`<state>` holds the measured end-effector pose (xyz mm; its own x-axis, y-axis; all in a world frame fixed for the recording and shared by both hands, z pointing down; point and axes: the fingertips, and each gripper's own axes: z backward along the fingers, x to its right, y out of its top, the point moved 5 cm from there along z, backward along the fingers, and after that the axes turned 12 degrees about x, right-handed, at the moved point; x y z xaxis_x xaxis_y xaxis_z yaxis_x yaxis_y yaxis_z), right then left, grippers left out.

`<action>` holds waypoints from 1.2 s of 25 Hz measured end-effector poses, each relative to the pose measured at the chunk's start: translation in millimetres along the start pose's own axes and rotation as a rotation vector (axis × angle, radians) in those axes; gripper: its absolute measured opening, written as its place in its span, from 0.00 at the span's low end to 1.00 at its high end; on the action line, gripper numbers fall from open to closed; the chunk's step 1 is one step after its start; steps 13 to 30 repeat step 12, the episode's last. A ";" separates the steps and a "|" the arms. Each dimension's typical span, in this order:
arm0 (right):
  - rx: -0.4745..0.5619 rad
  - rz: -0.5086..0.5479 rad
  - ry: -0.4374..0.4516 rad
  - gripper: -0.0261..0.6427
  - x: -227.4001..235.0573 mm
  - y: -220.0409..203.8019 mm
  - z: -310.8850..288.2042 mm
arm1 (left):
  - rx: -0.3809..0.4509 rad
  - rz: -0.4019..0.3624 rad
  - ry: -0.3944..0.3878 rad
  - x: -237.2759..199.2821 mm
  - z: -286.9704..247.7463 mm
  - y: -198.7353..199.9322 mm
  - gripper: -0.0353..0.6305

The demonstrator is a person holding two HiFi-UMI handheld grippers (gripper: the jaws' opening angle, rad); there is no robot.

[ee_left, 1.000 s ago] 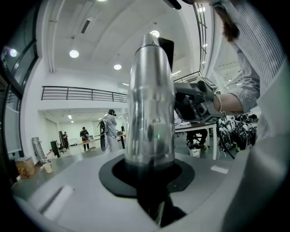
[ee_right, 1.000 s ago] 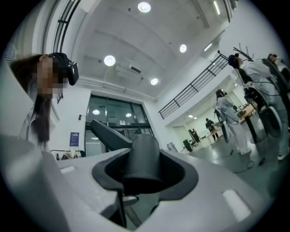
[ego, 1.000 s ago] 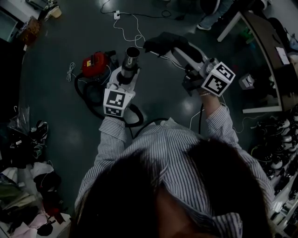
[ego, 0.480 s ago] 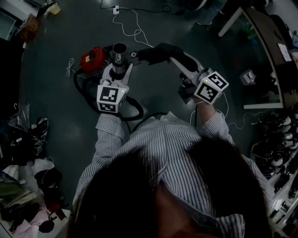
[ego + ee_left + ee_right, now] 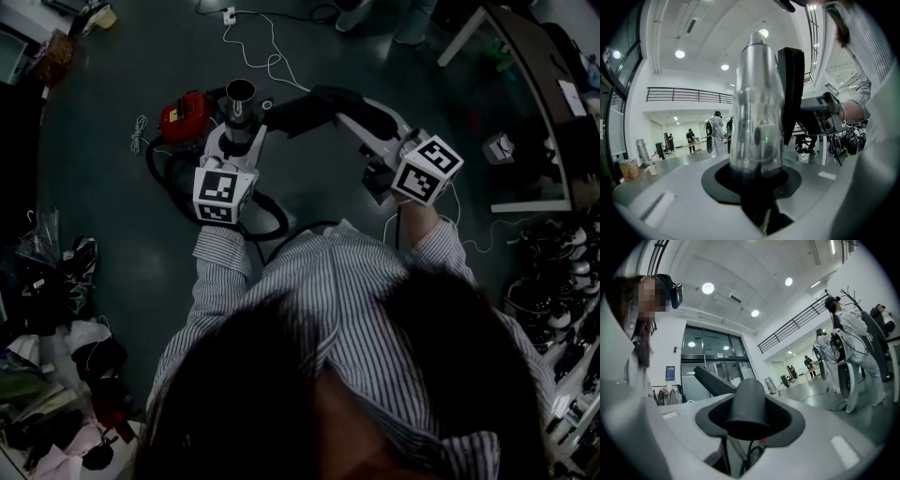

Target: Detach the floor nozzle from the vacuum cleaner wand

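My left gripper [image 5: 233, 142] is shut on the silver vacuum wand [image 5: 240, 101], whose open end points away from me. In the left gripper view the wand [image 5: 757, 108] stands upright between the jaws of that gripper [image 5: 757, 174]. The black floor nozzle [image 5: 323, 105] is separate from the wand and lies just to the right of its open end. My right gripper [image 5: 377, 133] is shut on the nozzle's neck. That dark neck [image 5: 746, 405] is clamped in the right gripper [image 5: 747, 422], with the nozzle's flat body [image 5: 714, 378] behind it. The nozzle [image 5: 791, 91] hangs beside the wand.
The red vacuum body [image 5: 184, 119] sits on the dark floor past the left gripper, its black hose [image 5: 274, 225] looping under my hands. A white cable [image 5: 251, 49] runs across the floor ahead. A table [image 5: 536, 89] and shoes [image 5: 561, 272] are at right, and clothes [image 5: 56, 366] lie at lower left.
The right gripper has sunk a little with the nozzle. The left gripper and wand have barely shifted. Both grips are unchanged.
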<state>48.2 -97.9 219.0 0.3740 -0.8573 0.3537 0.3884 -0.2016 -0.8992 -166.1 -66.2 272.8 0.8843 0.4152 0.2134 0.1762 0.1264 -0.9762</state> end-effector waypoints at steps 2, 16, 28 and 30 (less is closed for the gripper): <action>-0.005 0.007 0.007 0.31 -0.6 -0.1 -1.2 | 0.004 0.009 -0.013 0.4 -1.4 1.0 0.22; 0.001 0.046 0.026 0.31 0.2 11.0 2.8 | -0.003 0.024 -0.022 4.5 -9.9 7.5 0.22; 0.001 0.046 0.026 0.31 0.2 11.0 2.8 | -0.003 0.024 -0.022 4.5 -9.9 7.5 0.22; 0.001 0.046 0.026 0.31 0.2 11.0 2.8 | -0.003 0.024 -0.022 4.5 -9.9 7.5 0.22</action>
